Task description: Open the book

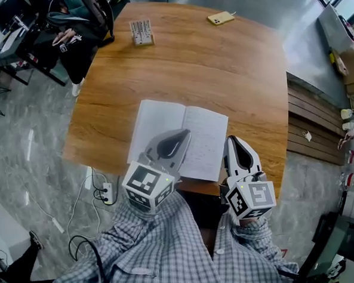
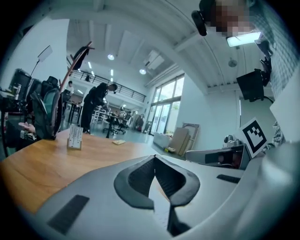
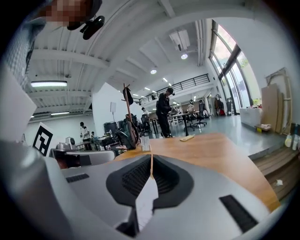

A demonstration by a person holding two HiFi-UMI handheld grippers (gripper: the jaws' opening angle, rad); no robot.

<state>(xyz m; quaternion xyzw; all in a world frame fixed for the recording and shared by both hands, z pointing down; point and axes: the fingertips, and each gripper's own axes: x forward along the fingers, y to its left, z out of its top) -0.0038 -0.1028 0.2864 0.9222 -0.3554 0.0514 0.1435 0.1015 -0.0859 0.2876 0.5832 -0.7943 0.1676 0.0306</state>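
The book (image 1: 203,136) lies open on the wooden table (image 1: 220,63), its two white pages facing up near the front edge. My left gripper (image 1: 187,131) hangs above the book's left page, jaws shut with nothing between them. My right gripper (image 1: 232,139) is held just off the book's right edge, also shut and empty. In the left gripper view the jaw tips (image 2: 154,158) meet, and a sliver of white page shows through the gap behind them. The right gripper view shows the same: tips (image 3: 151,159) together, white page below.
A small card stand (image 1: 141,32) and a yellow phone (image 1: 220,18) sit at the table's far side. A chair with a dark backpack (image 1: 80,30) stands at the far left corner. A power strip (image 1: 107,193) and cables lie on the floor, left of the table.
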